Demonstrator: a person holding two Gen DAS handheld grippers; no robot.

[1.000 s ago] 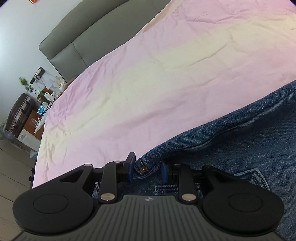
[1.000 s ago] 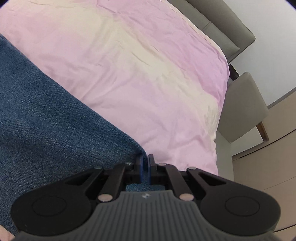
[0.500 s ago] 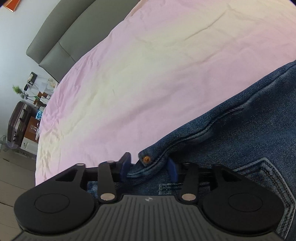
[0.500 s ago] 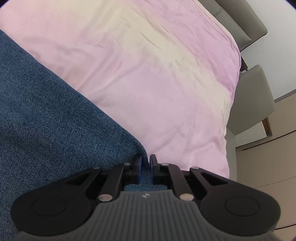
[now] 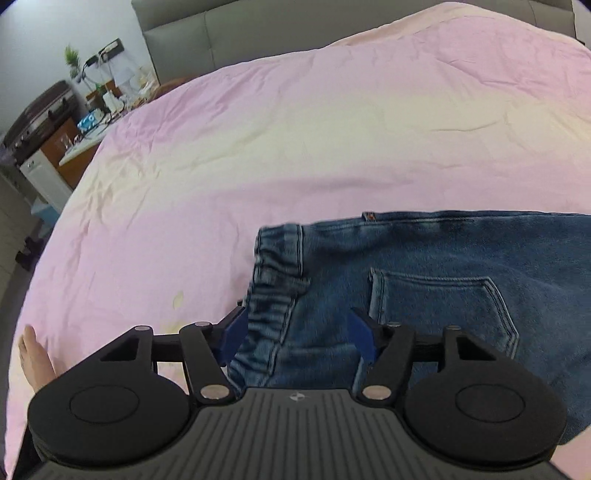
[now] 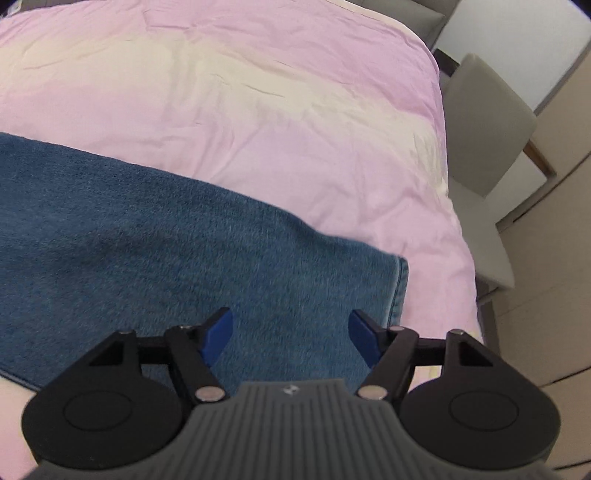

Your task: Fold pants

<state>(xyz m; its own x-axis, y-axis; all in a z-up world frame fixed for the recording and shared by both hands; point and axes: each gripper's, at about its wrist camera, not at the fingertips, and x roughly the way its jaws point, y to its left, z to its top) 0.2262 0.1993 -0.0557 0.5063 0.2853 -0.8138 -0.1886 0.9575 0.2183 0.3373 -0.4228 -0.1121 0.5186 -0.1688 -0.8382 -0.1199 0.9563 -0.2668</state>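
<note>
Blue denim pants (image 5: 424, 273) lie flat on the pink bed cover (image 5: 258, 147), folded lengthwise with a back pocket (image 5: 439, 306) facing up. My left gripper (image 5: 297, 332) is open above the elastic waistband (image 5: 273, 280), holding nothing. In the right wrist view the leg end of the pants (image 6: 184, 243) lies flat, its hem (image 6: 400, 291) toward the bed's right side. My right gripper (image 6: 290, 334) is open above the leg near the hem, holding nothing.
A grey headboard (image 5: 258, 26) stands at the far end. A cluttered nightstand (image 5: 81, 122) is left of the bed. A grey chair (image 6: 484, 147) stands at the bed's right edge (image 6: 454, 206). A bare foot (image 5: 33, 354) shows at lower left.
Both grippers have opened and let go of the pants, then lifted and pulled back. The pants now lie flat on the bed.
</note>
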